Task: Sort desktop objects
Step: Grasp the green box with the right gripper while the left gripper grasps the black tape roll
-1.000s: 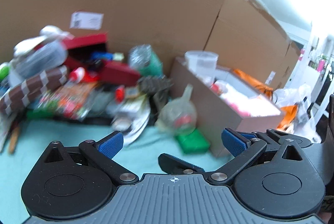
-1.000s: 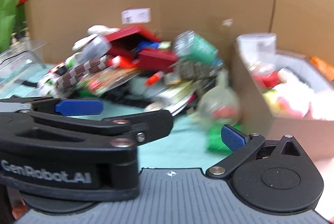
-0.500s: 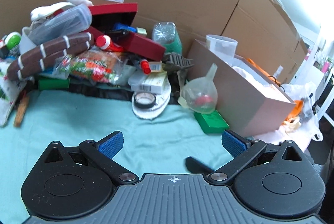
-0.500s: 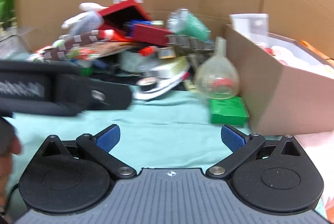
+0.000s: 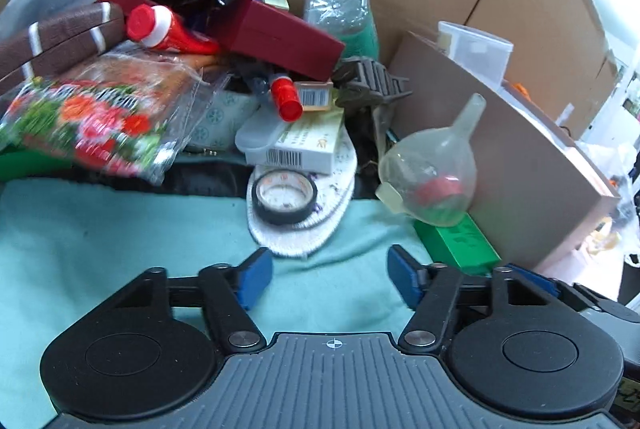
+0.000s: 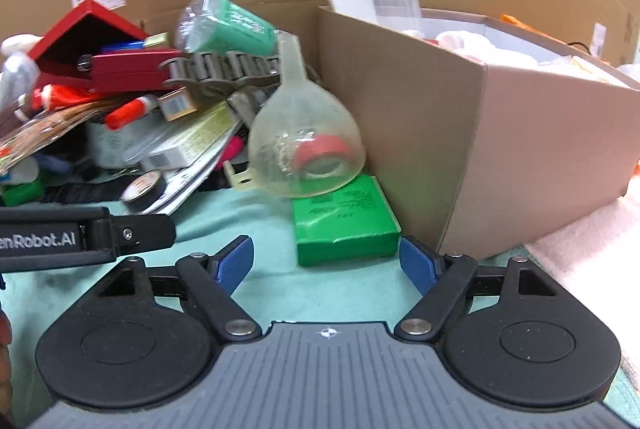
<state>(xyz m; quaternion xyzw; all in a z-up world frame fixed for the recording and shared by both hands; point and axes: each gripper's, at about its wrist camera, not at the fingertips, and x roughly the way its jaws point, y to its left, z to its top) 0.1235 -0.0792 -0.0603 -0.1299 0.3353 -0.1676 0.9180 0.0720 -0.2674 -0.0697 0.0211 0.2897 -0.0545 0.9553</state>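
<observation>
A heap of desk clutter lies on a teal cloth [image 5: 100, 229]. In the left wrist view my left gripper [image 5: 330, 275] is open and empty, just short of a black tape roll [image 5: 286, 197] on a white pad. A clear funnel [image 5: 432, 181] lies on its side over a red tape roll and a green box [image 5: 460, 241]. In the right wrist view my right gripper [image 6: 326, 263] is open and empty, its fingers either side of the near end of the green box [image 6: 344, 221], with the funnel [image 6: 304, 149] behind it.
A brown cardboard box [image 6: 500, 133] with soft items stands right of the green box. Red cases [image 5: 276, 37], a snack bag [image 5: 100, 117], a white carton [image 5: 308, 145] and a green bottle [image 6: 228, 25] fill the heap. Cardboard walls stand behind. The left gripper's body [image 6: 80, 233] shows at the left.
Both grippers have moved forward toward the heap. The left now faces the tape roll, the right the green box. Both sets of jaws have narrowed somewhat but stay open.
</observation>
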